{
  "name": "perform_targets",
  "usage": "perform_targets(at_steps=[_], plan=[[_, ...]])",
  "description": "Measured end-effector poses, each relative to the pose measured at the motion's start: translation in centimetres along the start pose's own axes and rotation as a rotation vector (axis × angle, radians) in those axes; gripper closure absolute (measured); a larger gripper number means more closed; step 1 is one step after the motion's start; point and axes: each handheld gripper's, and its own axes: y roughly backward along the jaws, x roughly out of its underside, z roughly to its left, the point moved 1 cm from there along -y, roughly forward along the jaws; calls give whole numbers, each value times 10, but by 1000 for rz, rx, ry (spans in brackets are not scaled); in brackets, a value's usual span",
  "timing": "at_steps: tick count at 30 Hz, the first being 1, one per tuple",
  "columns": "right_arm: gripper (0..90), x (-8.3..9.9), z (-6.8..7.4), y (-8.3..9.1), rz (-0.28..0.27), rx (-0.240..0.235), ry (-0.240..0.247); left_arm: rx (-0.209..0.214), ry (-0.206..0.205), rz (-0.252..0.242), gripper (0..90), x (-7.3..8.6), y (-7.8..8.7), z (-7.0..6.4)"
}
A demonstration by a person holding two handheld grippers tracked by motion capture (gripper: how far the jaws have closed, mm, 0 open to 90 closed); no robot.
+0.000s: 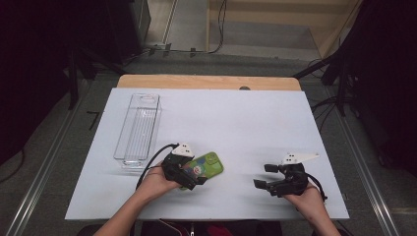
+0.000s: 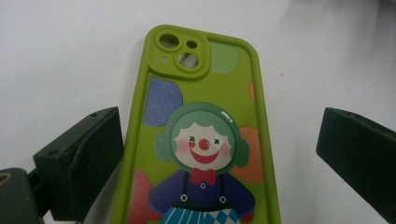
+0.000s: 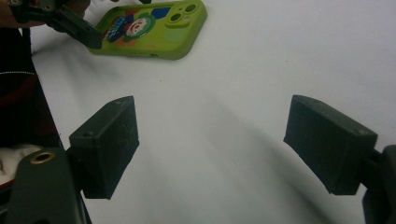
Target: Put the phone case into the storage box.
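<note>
We hold the left tongs (image 2: 219, 154) released, jaws straddling the green clown phone case (image 2: 201, 140) lying flat on the white counter (image 1: 255, 123), not yet gripped; the right tongs (image 3: 210, 144) wait released nearby, and the clear bin (image 1: 139, 129) stands unfilled.

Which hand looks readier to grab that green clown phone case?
The left. Its tongs are open on either side of the phone case, while the right tongs sit open over bare table, well away.

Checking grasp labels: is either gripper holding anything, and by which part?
Nothing held. Left gripper is open, fingers straddling the green phone case's long sides, gaps showing. Right gripper is open over bare table.
</note>
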Motion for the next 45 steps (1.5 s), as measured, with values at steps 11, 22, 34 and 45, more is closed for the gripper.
perform_targets(at_steps=[11, 22, 34, 45], plan=[[156, 0, 0, 0, -2, 1, -2, -38, -51, 22, 15, 7, -5, -2], [156, 0, 1, 1, -2, 1, -2, -116, -113, 27, 59, 10, -7, -8], [156, 0, 1, 1, -3, 1, 1, -160, -136, 20, 160, 12, -5, -10], [155, 0, 1, 1, -8, 2, 0, -130, -76, 4, 169, 10, -3, -6]])
